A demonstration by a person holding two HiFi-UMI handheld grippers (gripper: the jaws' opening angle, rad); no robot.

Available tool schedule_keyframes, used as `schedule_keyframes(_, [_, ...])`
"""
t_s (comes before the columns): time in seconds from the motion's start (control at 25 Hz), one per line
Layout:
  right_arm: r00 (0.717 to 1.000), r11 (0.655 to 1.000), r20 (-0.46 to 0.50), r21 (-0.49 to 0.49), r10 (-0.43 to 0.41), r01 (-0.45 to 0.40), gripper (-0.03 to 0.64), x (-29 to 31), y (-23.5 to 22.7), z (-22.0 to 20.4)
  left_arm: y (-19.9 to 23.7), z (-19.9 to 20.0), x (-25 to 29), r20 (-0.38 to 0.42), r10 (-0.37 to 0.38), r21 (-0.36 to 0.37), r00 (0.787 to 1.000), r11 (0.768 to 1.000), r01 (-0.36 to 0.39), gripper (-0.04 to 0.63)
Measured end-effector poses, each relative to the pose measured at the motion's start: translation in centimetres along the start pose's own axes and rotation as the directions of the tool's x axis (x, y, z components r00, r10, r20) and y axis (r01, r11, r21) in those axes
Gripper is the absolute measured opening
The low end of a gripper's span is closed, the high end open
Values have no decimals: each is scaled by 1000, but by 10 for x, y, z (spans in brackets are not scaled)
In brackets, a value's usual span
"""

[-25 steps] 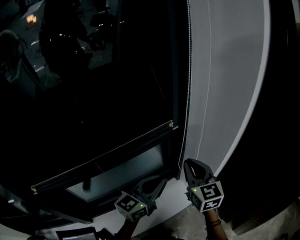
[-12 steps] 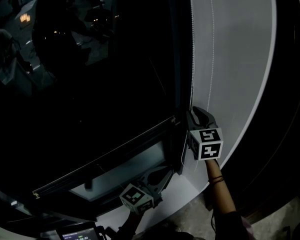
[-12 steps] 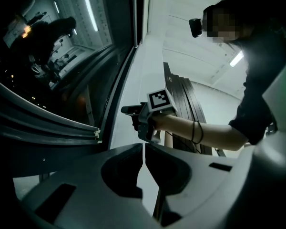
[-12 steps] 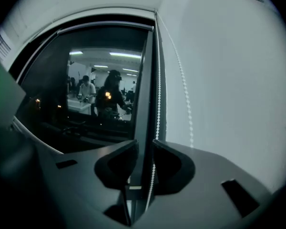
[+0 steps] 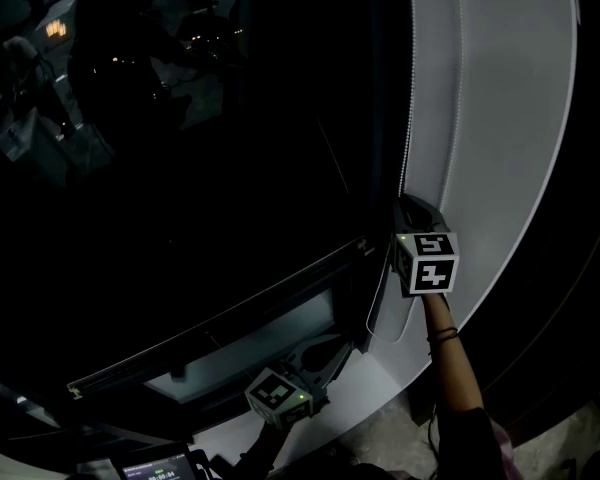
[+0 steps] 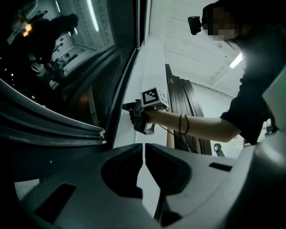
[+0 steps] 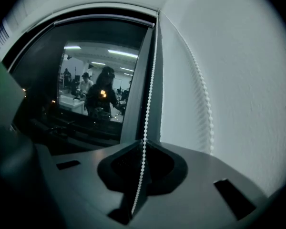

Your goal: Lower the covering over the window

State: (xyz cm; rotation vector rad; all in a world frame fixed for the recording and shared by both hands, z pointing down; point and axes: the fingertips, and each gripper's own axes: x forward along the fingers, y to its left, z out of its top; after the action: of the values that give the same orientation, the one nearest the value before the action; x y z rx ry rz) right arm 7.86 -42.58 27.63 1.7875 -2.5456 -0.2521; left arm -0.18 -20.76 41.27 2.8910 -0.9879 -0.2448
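The left gripper (image 6: 144,148) is low down and nearest me. It sits about where it was a second ago, its jaws pressed together with nothing between them, pointing along the foot of the white wall (image 5: 500,118).

The right gripper (image 7: 142,146) is what has changed. A second ago it hung low beside the left one; now it is well above it, at the end of an outstretched forearm (image 5: 450,368), up against the edge of the window frame (image 7: 138,94). Its jaws have just been closing. The bead chain (image 7: 148,99) runs straight down between them and is pinched in the narrow slit. A second strand (image 7: 206,104) of the chain hangs free just beside it, against the wall.

The wall is plain and pale. The window glass (image 5: 230,168) is dark and throws back the lit room: strip lights on the ceiling, desks and a few standing figures. A frame bar (image 5: 220,313) crosses the lower part of the window, with a paler panel (image 5: 250,353) under it.

Farthest off, the covering (image 7: 105,18) is high up. Only a pale strip of it shows along the top of the window, leaving the glass uncovered.
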Motion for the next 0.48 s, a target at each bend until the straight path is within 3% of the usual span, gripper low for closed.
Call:
schedule_keyframes(0.32, [997,998,-45,-25,63,-65,22,-6,9,-21,3,-4,6,-1,-1,-8,1000,1000,1,3])
schedule_keyframes(0.48, [997,997,-20,31,75,-75,21,-19,13,-21,2,-5,5,-7,-6,-15,1000,1000,6,3])
